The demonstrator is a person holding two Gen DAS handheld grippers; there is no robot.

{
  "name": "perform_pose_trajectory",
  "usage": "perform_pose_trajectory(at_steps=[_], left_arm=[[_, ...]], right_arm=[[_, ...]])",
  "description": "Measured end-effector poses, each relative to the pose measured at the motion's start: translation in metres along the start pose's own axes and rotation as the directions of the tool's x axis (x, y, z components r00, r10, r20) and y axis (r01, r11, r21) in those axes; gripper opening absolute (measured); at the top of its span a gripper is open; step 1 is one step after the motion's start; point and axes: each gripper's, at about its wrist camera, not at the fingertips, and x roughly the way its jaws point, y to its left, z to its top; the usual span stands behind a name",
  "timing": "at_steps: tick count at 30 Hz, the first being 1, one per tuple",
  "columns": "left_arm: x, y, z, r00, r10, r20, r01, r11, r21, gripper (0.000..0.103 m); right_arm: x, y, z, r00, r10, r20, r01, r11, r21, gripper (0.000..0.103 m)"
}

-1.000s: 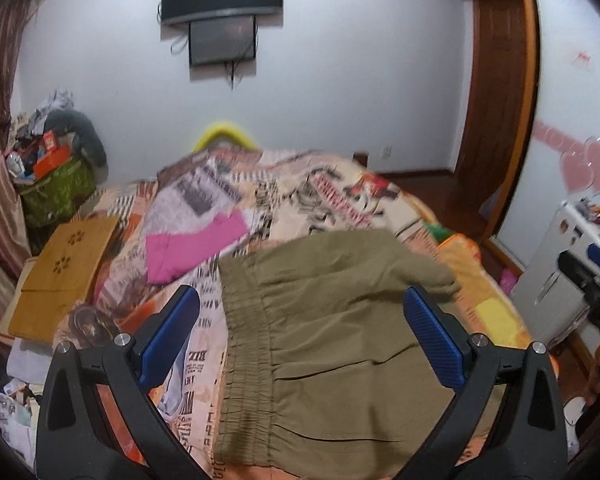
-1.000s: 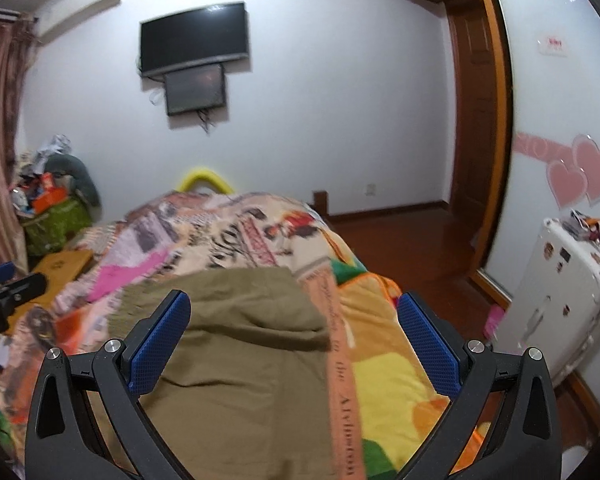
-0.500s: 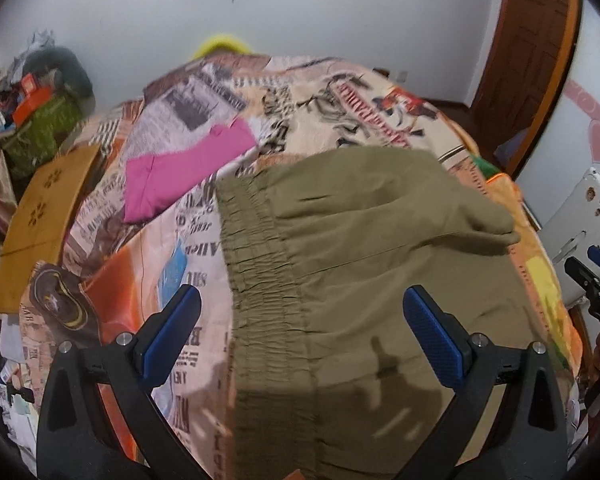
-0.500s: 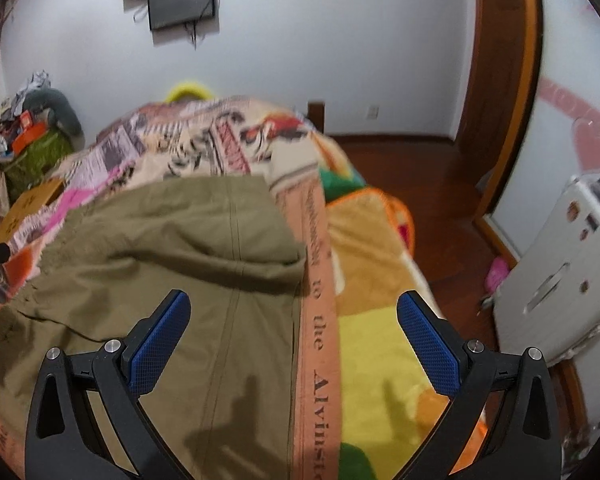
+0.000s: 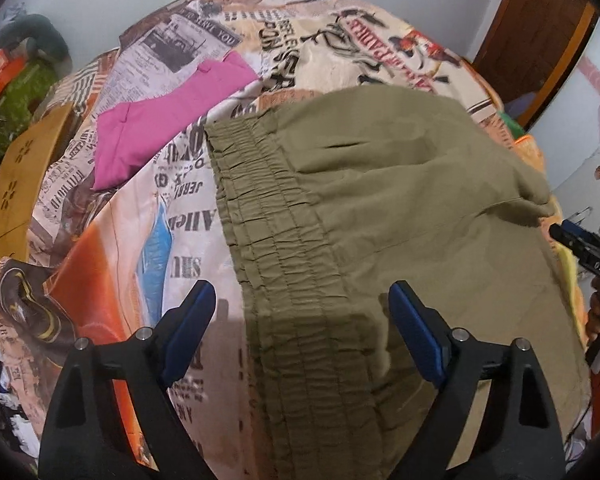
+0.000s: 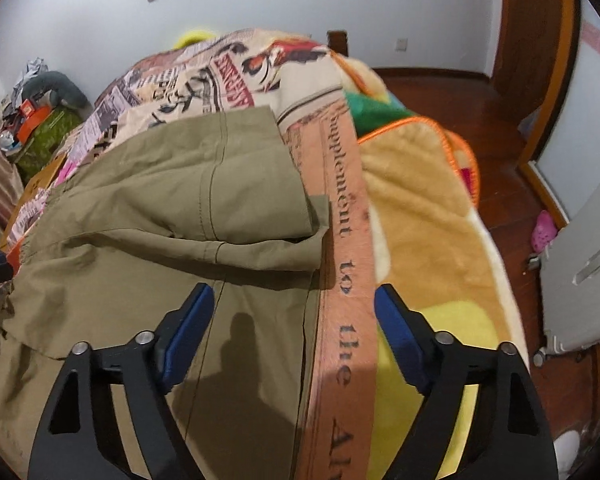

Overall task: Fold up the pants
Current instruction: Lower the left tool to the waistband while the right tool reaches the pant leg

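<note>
On the bed [image 5: 148,216], green pants [image 5: 400,208] are lying flat; the left gripper [image 5: 300,312] is hanging wide open over the waistband [image 5: 268,216]; the right gripper [image 6: 292,316] is hanging wide open too.

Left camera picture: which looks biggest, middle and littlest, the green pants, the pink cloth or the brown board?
1. Green pants, by far the biggest, though they lie closest to the camera.
2 and 3. Pink cloth and brown board look alike; the board is partly cut off, so no ranking.
</note>
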Motion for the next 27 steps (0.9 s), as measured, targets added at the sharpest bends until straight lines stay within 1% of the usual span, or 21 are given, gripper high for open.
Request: perform_pose_trajectory(at_steps=[3,5,6,7,8,10,12,13,14,15,17,19,21,23,24,27], left_arm=[[0.010,0.003,0.002,1.000,0.004,-0.024,-0.004,1.000,-0.003,0.089],[0.014,0.005,0.003,0.999,-0.004,-0.033,0.003,1.000,-0.010,0.089],[0.017,0.006,0.003,0.999,-0.008,-0.037,0.008,1.000,-0.014,0.089],[0.019,0.007,0.002,0.999,-0.013,-0.040,0.013,1.000,-0.019,0.089],[0.021,0.008,0.002,0.999,-0.020,-0.043,0.019,1.000,-0.025,0.089],[0.023,0.009,0.002,0.998,-0.033,-0.044,0.031,0.999,-0.037,0.089],[0.024,0.013,0.001,0.998,-0.045,-0.042,0.043,0.998,-0.053,0.089],[0.025,0.014,0.000,0.998,-0.050,-0.038,0.048,0.997,-0.061,0.089],[0.025,0.014,0.000,0.998,-0.056,-0.034,0.054,0.996,-0.065,0.084],[0.025,0.014,0.000,0.998,-0.061,-0.030,0.059,0.996,-0.065,0.082],[0.024,0.013,-0.001,0.998,-0.067,-0.022,0.066,0.996,-0.058,0.074],[0.022,0.009,-0.001,0.999,-0.049,-0.012,0.049,0.998,-0.039,0.071],[0.020,0.005,-0.002,1.000,-0.016,0.003,0.016,1.000,-0.010,0.070],[0.018,0.003,-0.002,1.000,0.012,0.015,-0.012,1.000,0.018,0.069],[0.017,0.003,-0.003,1.000,0.022,0.020,-0.022,0.999,0.025,0.069],[0.015,0.007,-0.004,0.999,0.024,0.024,-0.025,1.000,0.018,0.069]], right_arm=[[0.012,-0.001,0.002,1.000,0.013,-0.028,-0.013,1.000,-0.001,0.072],[0.019,-0.003,0.002,0.998,0.031,-0.051,-0.031,1.000,0.003,0.060],[0.023,-0.004,0.001,0.997,0.043,-0.069,-0.043,0.999,0.006,0.057],[0.027,-0.004,0.000,0.995,0.053,-0.083,-0.052,0.999,0.008,0.051],[0.030,-0.004,-0.001,0.994,0.065,-0.094,-0.064,0.998,0.010,0.049],[0.030,-0.005,-0.004,0.993,0.077,-0.087,-0.076,0.997,0.013,0.048],[0.030,-0.007,-0.004,0.992,0.094,-0.087,-0.092,0.996,0.021,0.045],[0.029,-0.008,-0.005,0.992,0.089,-0.085,-0.087,0.996,0.024,0.040],[0.029,-0.008,-0.007,0.994,0.075,-0.082,-0.073,0.997,0.020,0.034],[0.030,-0.007,-0.006,0.994,0.066,-0.082,-0.065,0.998,0.015,0.031],[0.030,-0.007,-0.006,0.996,0.046,-0.083,-0.046,0.999,0.003,0.021],[0.030,-0.006,-0.007,0.996,0.035,-0.083,-0.036,0.999,-0.017,0.019],[0.030,-0.003,-0.006,0.996,0.017,-0.086,-0.020,0.999,-0.043,0.016],[0.029,0.004,-0.007,0.996,-0.021,-0.087,0.013,0.996,-0.093,0.013],[0.029,0.006,-0.008,0.995,-0.038,-0.088,0.027,0.993,-0.116,0.012],[0.026,0.007,-0.011,0.994,-0.055,-0.096,0.042,0.990,-0.138,0.011]])
